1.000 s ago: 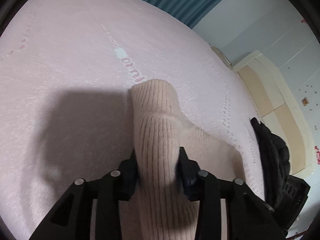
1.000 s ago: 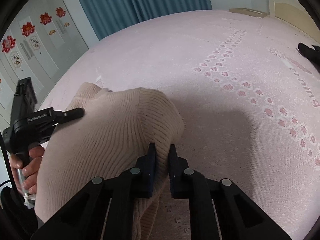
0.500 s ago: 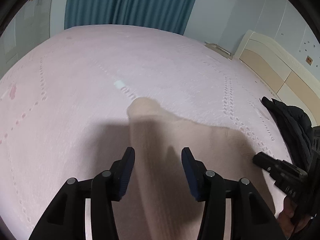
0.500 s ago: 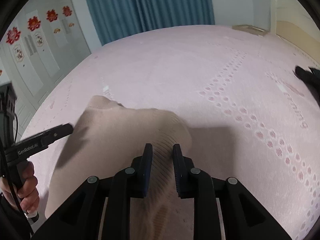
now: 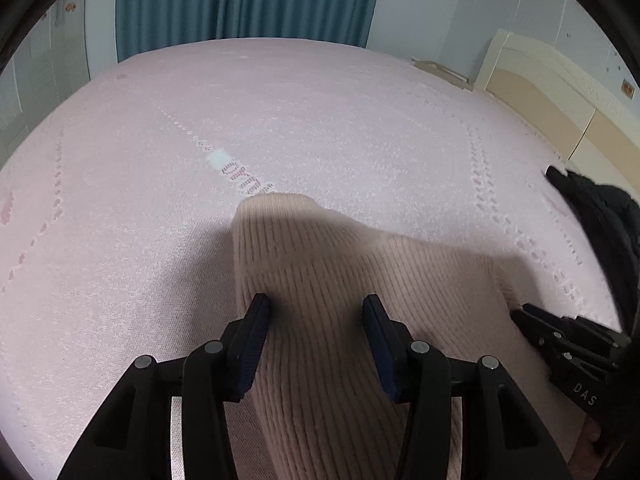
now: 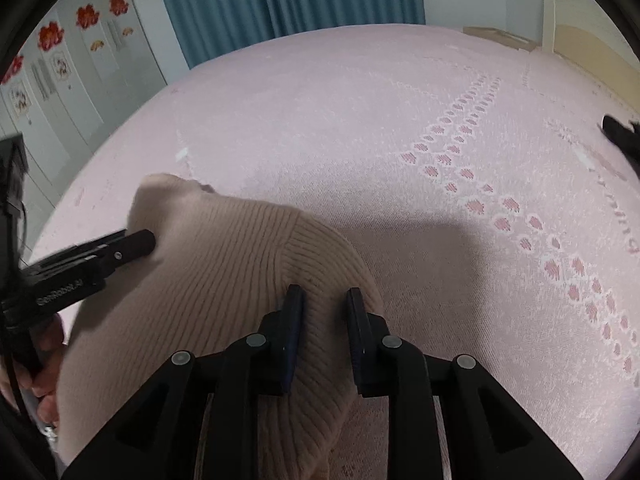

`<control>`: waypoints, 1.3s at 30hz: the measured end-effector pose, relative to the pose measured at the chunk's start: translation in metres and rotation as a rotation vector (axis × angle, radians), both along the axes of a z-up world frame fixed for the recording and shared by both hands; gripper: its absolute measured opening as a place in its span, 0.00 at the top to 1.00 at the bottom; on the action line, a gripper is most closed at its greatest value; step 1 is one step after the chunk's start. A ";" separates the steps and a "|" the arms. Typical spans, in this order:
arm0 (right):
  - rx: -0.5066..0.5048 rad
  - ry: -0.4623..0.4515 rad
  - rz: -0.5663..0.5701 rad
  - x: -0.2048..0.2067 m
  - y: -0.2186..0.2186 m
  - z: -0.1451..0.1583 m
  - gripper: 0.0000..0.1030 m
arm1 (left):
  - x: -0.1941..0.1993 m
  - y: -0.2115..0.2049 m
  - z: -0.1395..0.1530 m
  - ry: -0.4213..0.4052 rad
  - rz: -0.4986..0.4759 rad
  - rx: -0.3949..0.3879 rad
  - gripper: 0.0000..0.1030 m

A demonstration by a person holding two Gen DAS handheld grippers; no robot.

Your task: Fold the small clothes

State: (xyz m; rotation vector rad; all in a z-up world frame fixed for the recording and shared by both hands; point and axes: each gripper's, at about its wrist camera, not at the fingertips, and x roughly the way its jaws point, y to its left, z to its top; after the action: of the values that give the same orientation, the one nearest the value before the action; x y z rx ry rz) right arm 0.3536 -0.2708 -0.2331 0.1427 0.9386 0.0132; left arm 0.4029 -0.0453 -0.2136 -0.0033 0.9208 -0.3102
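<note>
A beige ribbed knit garment (image 5: 340,280) lies on the pink bedspread (image 5: 320,120) at the near edge. My left gripper (image 5: 316,312) is open, its jaws wide apart over the garment's left part. In the right wrist view the same garment (image 6: 224,272) lies flat and my right gripper (image 6: 324,308) is open over its right corner. The left gripper (image 6: 132,244) shows at the garment's left edge there, and the right gripper's body (image 5: 560,340) shows at the right in the left wrist view.
A black garment (image 5: 596,216) lies on the bed at the right, also in the right wrist view (image 6: 620,132). A cream headboard (image 5: 540,92) stands right, blue curtains (image 5: 248,0) behind, white wardrobe doors (image 6: 60,76) left.
Both grippers let go of the garment and opened; it dropped from a held-up fold to lie flat on the bed. Both grippers pulled back and tilted up.
</note>
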 end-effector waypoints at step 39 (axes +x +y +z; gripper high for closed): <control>0.062 -0.003 0.065 -0.153 0.004 0.056 0.64 | -0.207 0.056 0.007 0.065 -0.055 0.032 0.53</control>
State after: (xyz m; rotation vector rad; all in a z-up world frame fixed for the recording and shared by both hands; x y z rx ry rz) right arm 0.2009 -0.2666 -0.1776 0.1699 0.9395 0.1023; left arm 0.1955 0.0102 -0.2067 0.0420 0.9914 -0.3478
